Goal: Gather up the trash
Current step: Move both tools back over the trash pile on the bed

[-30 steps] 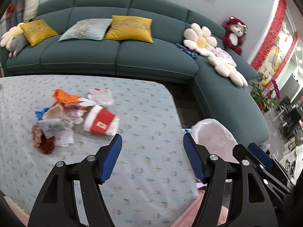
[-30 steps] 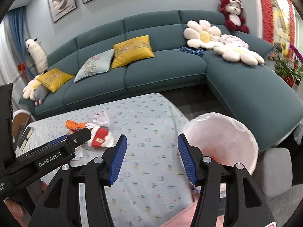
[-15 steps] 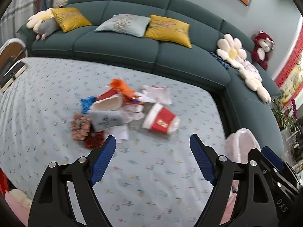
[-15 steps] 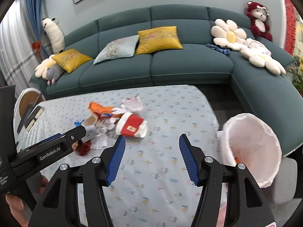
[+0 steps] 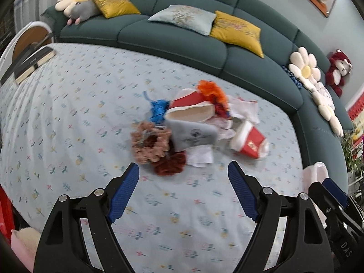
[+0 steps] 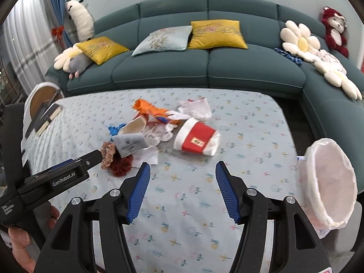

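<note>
A: Where is the trash?

B: In one heap near the middle of the counter (image 6: 204,204), toward the far edge by the sofa (image 6: 204,72). On its right side a red-and-white paper cup (image 6: 196,140) lies tipped over. A second paper cup (image 5: 188,111), a grey packet (image 5: 193,135), crumpled white tissues (image 6: 195,109), an orange wrapper (image 6: 147,108) and a blue scrap (image 5: 158,109) are bunched together. Two scrunchies, tan (image 5: 147,144) and dark red (image 5: 169,163), lie at the near side.

A: And the grippers?

B: Both are spread wide and hold nothing. The left hand-held gripper (image 5: 183,193) hangs over the cloth just short of the dark red scrunchie; the right hand-held gripper (image 6: 182,191) faces the tipped cup, a little apart from it.

A: So which step?

B: The approach, I judge; nothing is grasped yet. The next move calls for lowering onto one piece and closing. The cup is the easy one, lying apart from the tangle.

A: Where does it go?

B: Into the lined bin (image 6: 329,182) off the counter's right edge.

A: Anything in the way?

B: The pieces overlap, so one pinch may drag neighbours. Books (image 6: 45,118) sit at the far left corner, well apart.
</note>
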Demonstrator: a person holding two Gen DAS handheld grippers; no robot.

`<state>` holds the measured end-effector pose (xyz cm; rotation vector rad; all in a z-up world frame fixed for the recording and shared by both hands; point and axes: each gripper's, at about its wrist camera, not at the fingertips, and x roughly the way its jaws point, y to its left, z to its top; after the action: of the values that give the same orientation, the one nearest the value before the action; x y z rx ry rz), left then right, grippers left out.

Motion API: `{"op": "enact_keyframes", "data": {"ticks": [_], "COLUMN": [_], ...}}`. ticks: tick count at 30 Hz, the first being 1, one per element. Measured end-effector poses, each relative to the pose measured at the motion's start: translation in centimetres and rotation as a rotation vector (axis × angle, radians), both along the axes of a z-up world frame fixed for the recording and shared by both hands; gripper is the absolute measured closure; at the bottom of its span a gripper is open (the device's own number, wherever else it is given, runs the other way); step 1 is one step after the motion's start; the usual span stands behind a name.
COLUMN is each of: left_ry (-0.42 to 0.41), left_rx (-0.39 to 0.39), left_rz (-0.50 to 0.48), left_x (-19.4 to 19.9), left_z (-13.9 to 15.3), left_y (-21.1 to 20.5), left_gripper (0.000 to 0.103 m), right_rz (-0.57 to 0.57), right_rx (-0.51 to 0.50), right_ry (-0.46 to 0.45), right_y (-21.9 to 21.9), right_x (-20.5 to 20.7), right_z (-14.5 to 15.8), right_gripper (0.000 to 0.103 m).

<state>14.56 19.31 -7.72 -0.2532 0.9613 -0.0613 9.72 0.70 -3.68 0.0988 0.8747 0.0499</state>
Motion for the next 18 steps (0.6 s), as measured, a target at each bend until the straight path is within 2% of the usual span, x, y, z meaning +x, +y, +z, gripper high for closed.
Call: {"op": "enact_keyframes", "data": {"ticks": [6,18], "left_ry": [0.04,0.082], "left_rx": [0.012,0.032], "left_rz": [0.017,-0.002], "left_x": [1.4,4.6], "left_z": [-2.4,-5.8], "left_y": [2.2,3.5], "left_gripper": [0.027,0.03], "right_rz": [0.029,0.049], "right_rx": [-0.004,0.014], "right_ry": [0.036,0.09], "right_y": [2.3,5.0], "right_x": [1.6,6.2], "right_z": [-1.7,-4.6], "right_gripper": [0.045,0.045]}}
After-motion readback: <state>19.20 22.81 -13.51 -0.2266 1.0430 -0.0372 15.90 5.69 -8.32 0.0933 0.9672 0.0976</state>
